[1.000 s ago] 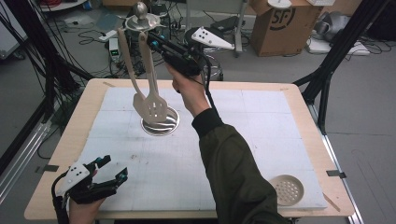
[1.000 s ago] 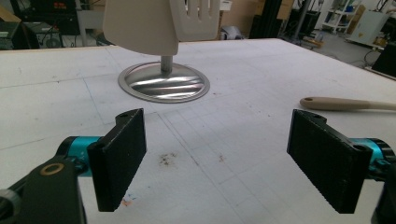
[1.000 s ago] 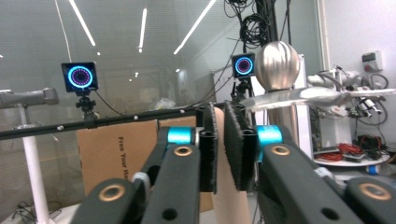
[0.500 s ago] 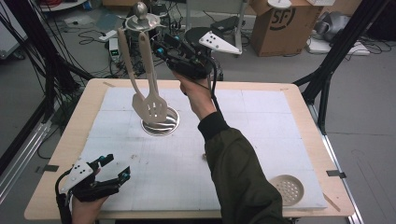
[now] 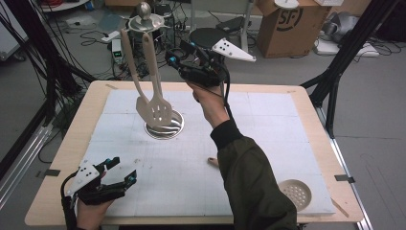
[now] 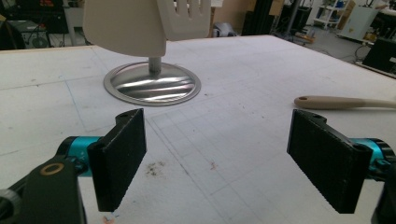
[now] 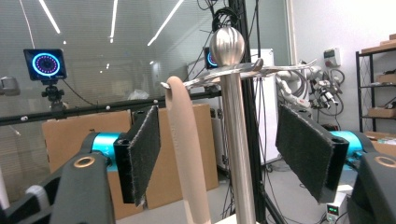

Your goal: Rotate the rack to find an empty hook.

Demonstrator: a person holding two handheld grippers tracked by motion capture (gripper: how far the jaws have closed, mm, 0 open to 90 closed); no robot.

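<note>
Jaws of my left gripper (image 5: 117, 178) stood wide apart, empty, near the rack (image 5: 163, 125). On its hooks hung the slotted spatula (image 5: 155, 108) (handle between my right gripper (image 5: 176, 58) pads, just opened, touching neither).

Perforated round strainer (image 5: 295, 192) at near right worktop (image 5: 311, 120) corner; cardboard box (image 5: 287, 24) on floor beyond far edge.

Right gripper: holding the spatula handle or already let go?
Let go. The right gripper has just been opening; its pads stand clear of the spatula handle, which hangs from the rack hook between the jaws. Nothing is held.
</note>
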